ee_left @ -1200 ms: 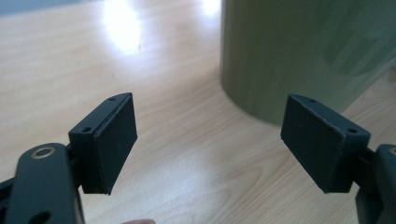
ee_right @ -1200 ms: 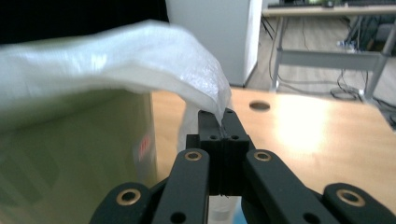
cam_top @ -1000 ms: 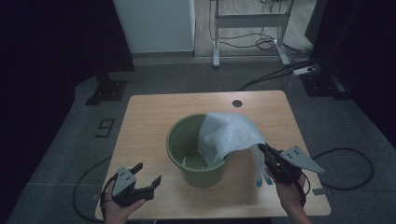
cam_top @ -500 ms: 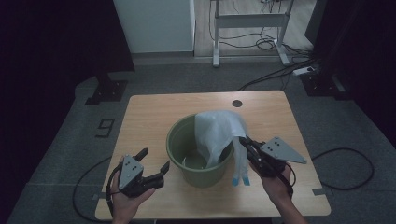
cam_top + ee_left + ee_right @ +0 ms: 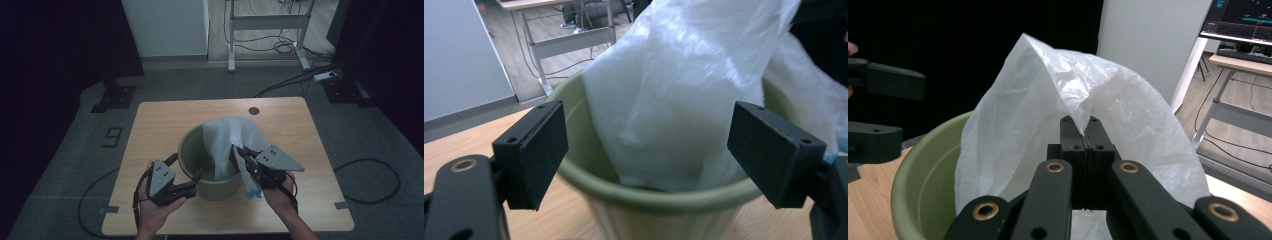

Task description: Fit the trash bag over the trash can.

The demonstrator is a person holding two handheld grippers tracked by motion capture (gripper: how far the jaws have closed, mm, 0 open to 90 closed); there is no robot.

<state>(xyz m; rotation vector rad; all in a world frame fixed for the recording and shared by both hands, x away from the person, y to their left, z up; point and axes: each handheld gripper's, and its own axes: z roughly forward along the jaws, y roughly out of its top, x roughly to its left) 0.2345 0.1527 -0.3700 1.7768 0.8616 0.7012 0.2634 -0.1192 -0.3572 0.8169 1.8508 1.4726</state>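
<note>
Plastic bag [image 5: 1048,100] in right gripper [image 5: 1082,131]

Your bag [image 5: 227,140] hides the bucket's [image 5: 187,150] far right rim and much of its inside. In the left gripper view the bag's top is cut off, and the bucket's base too.

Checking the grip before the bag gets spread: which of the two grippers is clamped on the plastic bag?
The right gripper: its jaws are shut on an edge of the white plastic bag. The left gripper stands open by the green bin's rim.
</note>
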